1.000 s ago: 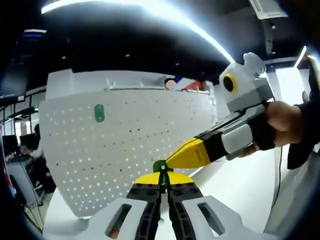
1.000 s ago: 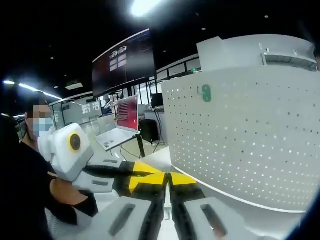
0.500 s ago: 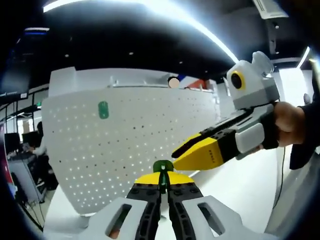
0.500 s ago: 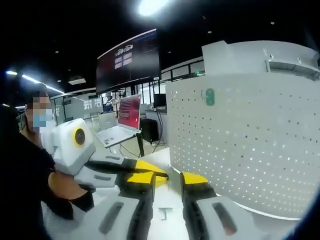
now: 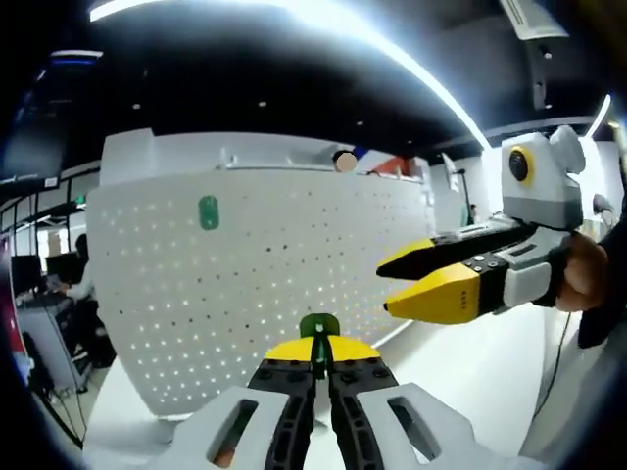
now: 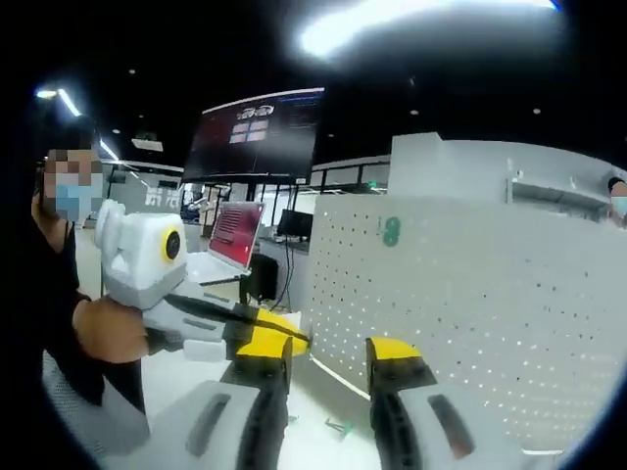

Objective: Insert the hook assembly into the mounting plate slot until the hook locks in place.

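Note:
My left gripper (image 5: pixel 318 345) is shut on a small green hook piece (image 5: pixel 318 326) that sticks up between its yellow tips. Beyond it stands the white perforated mounting plate (image 5: pixel 245 279), upright, with a green hook (image 5: pixel 208 212) fixed high on its left. My right gripper (image 5: pixel 390 286) comes in from the right, open and empty, a little apart from the green piece. In the right gripper view, that gripper (image 6: pixel 330 349) is open facing the plate (image 6: pixel 470 294) and its green hook (image 6: pixel 391 231). The left gripper (image 6: pixel 294 334) reaches in from the left.
A small hook-like part (image 6: pixel 340 427) lies on the white table (image 6: pixel 323 446) between the right jaws. A laptop (image 6: pixel 231 238) and a large dark screen (image 6: pixel 257 135) stand behind. A person's hand (image 6: pixel 108 331) holds the left gripper. Another person sits at far left (image 5: pixel 80 284).
The right gripper, shut against the green piece a second ago, has opened and drawn back to the right. The left gripper stays shut on the piece.

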Motion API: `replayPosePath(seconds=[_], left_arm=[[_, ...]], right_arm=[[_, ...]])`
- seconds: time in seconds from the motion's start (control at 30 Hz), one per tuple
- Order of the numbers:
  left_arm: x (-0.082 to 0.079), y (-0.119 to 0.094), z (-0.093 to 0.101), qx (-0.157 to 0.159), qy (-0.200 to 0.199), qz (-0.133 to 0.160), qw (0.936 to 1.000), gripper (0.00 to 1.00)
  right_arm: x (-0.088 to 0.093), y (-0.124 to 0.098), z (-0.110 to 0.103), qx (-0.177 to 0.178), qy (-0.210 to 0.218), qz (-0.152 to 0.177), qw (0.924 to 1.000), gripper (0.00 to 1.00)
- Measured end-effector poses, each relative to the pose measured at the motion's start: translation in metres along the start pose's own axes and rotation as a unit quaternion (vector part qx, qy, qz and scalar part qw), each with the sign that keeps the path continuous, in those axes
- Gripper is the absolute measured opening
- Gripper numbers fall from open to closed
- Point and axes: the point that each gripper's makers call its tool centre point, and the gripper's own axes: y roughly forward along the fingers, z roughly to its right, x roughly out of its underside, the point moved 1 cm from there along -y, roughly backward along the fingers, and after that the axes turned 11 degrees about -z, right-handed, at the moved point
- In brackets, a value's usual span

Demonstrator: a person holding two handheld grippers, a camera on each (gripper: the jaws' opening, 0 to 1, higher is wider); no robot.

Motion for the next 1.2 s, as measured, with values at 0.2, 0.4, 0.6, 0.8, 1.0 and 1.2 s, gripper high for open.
replayPosePath(seconds=[0.2, 0.4, 0.6, 0.8, 1.0, 1.2], left_arm=[[0.000, -0.001, -0.003, -0.007, -0.004, 0.000, 1.0000, 0.03], [-0.004, -0.005, -0.007, -0.019, -0.007, 0.006, 0.9998, 0.03], [-0.006, -0.009, -0.009, -0.031, -0.009, 0.008, 0.9994, 0.03], [-0.023, -0.012, -0.020, -0.053, 0.000, 0.015, 0.9985, 0.03], [-0.057, -0.010, -0.049, -0.090, 0.008, 0.033, 0.9954, 0.03], [-0.082, -0.004, -0.077, -0.127, 0.005, 0.049, 0.9907, 0.03]], right_arm=[[0.020, -0.011, 0.003, 0.014, 0.005, -0.014, 0.9998, 0.29], [0.022, -0.024, 0.005, 0.034, 0.006, -0.001, 0.9994, 0.32], [0.028, -0.036, 0.008, 0.052, 0.019, 0.006, 0.9985, 0.33], [0.024, -0.042, 0.020, 0.068, 0.026, 0.023, 0.9971, 0.34], [0.012, -0.052, 0.032, 0.080, 0.039, 0.051, 0.9947, 0.35], [0.006, -0.057, 0.032, 0.082, 0.043, 0.055, 0.9942, 0.36]])
